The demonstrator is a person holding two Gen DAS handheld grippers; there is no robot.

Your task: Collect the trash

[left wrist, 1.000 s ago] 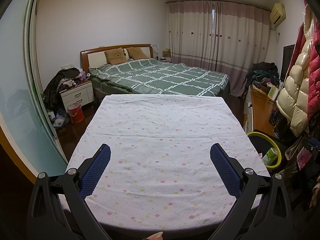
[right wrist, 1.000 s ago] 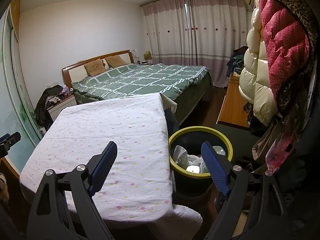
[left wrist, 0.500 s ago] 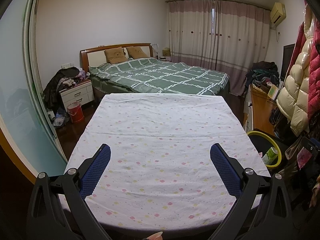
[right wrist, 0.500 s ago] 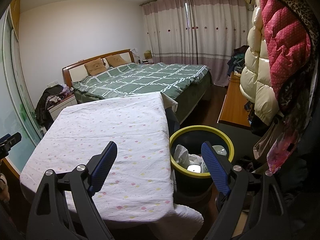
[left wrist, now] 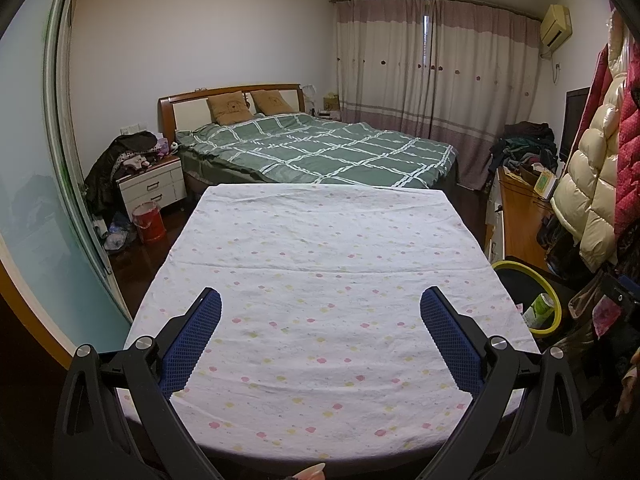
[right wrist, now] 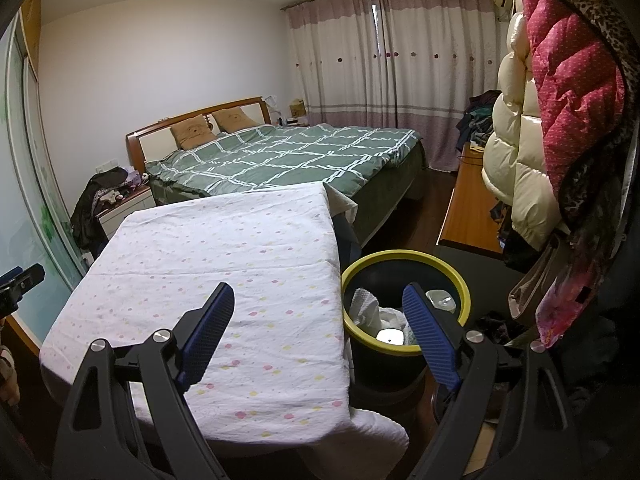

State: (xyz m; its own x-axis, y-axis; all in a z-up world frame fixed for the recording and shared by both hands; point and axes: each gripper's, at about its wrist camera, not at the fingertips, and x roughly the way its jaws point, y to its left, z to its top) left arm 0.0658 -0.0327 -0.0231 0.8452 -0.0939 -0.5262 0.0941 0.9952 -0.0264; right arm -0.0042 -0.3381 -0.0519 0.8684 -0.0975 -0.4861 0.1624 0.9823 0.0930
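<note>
Trash already in the bin, both sets of fingers spread and empty

The yellow-rimmed bin (right wrist: 404, 304) beside the tabletop (left wrist: 320, 280) holds crumpled tissue (right wrist: 366, 308), probably light and squishy, pinch a bunched fold. Left gripper (left wrist: 320, 308) and right gripper (right wrist: 318, 306) hover.

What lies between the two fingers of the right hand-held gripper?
In the right wrist view, the right hand-held gripper holds nothing; between its fingers show the dotted sheet's edge and the yellow-rimmed bin.
</note>
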